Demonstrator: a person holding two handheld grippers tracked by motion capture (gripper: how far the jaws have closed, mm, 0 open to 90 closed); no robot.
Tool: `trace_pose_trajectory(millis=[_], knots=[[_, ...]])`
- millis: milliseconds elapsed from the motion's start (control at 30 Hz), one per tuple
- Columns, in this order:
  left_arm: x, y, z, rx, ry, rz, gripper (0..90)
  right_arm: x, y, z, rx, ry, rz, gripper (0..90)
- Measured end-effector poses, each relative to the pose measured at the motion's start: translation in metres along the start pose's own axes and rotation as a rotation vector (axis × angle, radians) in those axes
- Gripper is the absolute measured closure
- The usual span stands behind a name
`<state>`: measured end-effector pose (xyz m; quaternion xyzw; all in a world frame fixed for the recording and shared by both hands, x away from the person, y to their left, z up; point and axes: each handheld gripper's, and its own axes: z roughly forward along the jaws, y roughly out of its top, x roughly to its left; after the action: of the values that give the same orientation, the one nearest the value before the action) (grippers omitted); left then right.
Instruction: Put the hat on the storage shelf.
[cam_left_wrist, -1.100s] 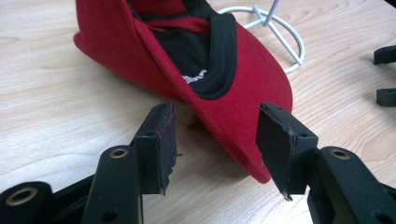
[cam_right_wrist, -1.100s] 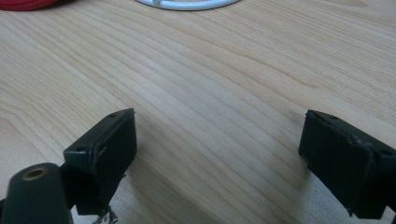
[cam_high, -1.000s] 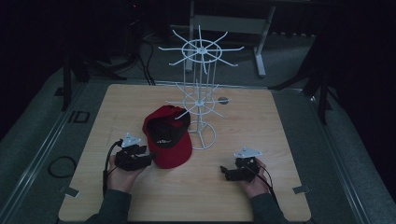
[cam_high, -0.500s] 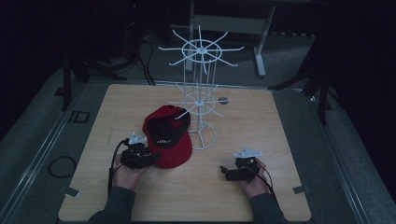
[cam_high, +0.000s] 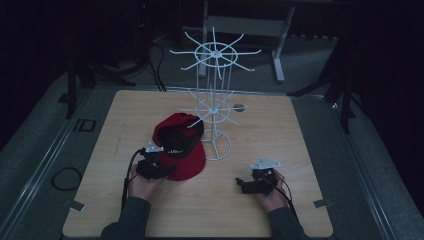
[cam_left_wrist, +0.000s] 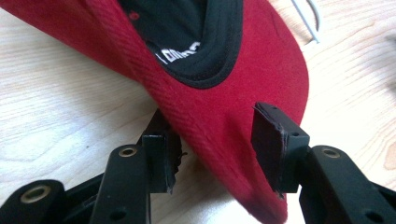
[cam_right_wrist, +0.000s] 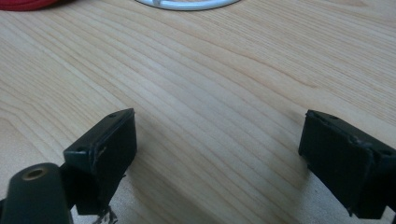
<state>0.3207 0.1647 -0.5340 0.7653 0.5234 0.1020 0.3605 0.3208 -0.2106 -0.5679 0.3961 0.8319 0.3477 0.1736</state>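
The left gripper (cam_high: 167, 170) sat at the near left of the table (cam_high: 100, 150), its jaws spread halfway and just then closing. The brim of the red cap (cam_left_wrist: 224, 102) lay between them: in the left gripper view one pad slid under the brim's edge while the other stood on top of it, neither yet pressing. The cap's black lining lay just beyond the jaws, opening upward. Past the cap's far edge stood a white wire rack (cam_high: 215, 100), its ring base (cam_high: 216, 147) touching the wood, its spoked tiers rising over the cap.

The right gripper (cam_high: 240, 184) rested near the table's front, well apart from the cap, jaws spread wide over bare pale wood grain, the ring base (cam_right_wrist: 187, 3) far ahead of them.

Around the table lay grey floor, cables and dark stands; the room behind was black.
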Motion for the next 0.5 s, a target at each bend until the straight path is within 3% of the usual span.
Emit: trace_pose_trajectory(millis=[367, 500], knots=[[0.0010, -0.0006, 0.0074, -0.003, -0.017, -0.011, 58.7, 0.0000, 0.0000, 0.0000, 0.000, 0.000, 0.000, 11.2], [-0.0001, -0.0008, 0.0060, -0.029, -0.015, -0.013, 61.8, 0.0000, 0.0000, 0.0000, 0.000, 0.000, 0.000, 11.2]])
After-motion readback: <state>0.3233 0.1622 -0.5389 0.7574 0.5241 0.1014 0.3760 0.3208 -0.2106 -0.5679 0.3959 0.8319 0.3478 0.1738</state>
